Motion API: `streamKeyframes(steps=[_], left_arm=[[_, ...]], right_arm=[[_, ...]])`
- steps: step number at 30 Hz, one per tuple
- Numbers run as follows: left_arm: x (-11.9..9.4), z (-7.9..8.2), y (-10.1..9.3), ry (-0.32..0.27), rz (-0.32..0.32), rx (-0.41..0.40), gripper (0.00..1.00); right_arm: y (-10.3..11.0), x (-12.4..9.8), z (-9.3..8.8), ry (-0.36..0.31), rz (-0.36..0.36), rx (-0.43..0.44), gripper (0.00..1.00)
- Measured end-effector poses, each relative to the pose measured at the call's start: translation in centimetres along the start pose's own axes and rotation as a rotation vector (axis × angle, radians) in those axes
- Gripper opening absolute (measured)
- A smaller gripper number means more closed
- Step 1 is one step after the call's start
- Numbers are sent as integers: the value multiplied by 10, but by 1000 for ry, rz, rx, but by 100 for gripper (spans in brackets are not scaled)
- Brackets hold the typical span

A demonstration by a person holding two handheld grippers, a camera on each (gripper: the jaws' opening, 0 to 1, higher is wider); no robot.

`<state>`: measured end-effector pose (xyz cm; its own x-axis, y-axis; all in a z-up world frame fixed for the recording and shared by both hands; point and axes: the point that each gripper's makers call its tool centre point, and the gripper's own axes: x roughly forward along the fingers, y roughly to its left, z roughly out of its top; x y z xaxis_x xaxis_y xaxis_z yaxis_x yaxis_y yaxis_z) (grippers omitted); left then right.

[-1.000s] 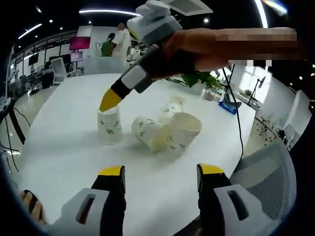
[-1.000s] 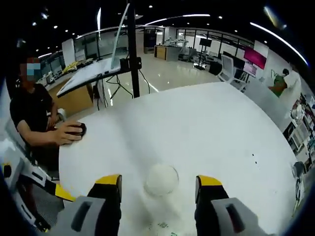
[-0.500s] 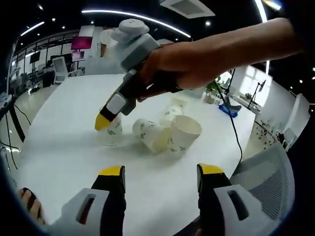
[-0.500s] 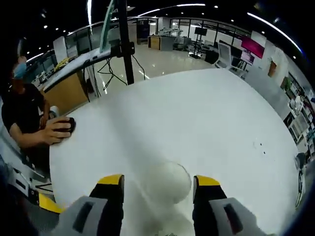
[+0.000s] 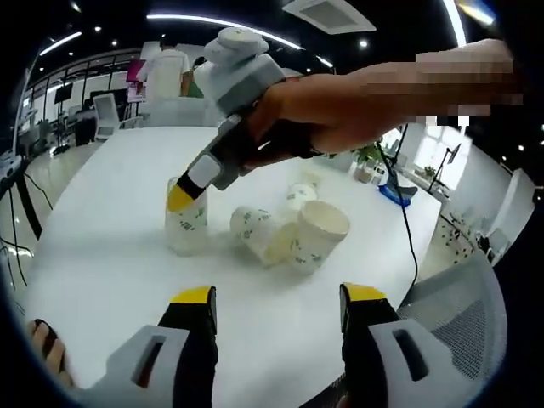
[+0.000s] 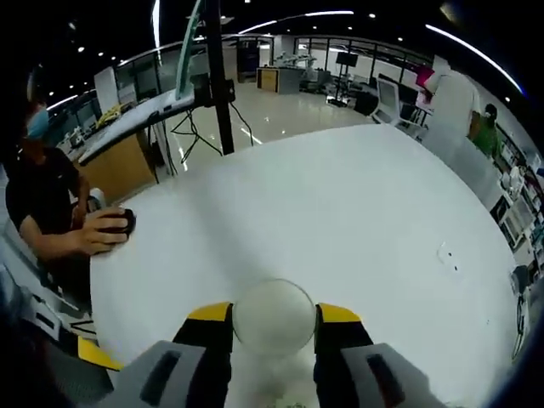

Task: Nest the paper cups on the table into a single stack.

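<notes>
The right gripper is closed on an upright paper cup, gripped by a hand above it. The left gripper is held near the cup, jaws parted.

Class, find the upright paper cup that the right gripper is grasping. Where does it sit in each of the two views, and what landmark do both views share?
Left gripper view: the upright paper cup stands left of centre, the right gripper at its rim.
Right gripper view: the cup's round mouth sits bottom centre, between the right gripper's jaws.
Shared landmark: the white table.
</notes>
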<state>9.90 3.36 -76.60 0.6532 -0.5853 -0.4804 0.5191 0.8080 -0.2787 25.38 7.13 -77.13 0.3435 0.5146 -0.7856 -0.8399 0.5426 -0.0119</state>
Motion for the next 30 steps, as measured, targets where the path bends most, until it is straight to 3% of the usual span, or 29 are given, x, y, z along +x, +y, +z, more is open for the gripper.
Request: streamKeyframes(steps=[6, 11, 16, 24, 30], left_arm=[[-1, 4, 7, -18, 15, -44, 56], [-2, 6, 17, -44, 30, -100, 56], [-4, 8, 20, -60, 40, -136, 56], [-3, 10, 23, -72, 45, -139, 55], [1, 11, 23, -70, 36, -128, 55]], right_arm=[[8, -24, 4, -51, 45, 1, 36], [17, -37, 9, -80, 79, -58, 36], [20, -53, 14, -115, 115, -35, 36], [27, -78, 12, -147, 145, -22, 36], [29, -84, 10, -157, 157, -17, 36]])
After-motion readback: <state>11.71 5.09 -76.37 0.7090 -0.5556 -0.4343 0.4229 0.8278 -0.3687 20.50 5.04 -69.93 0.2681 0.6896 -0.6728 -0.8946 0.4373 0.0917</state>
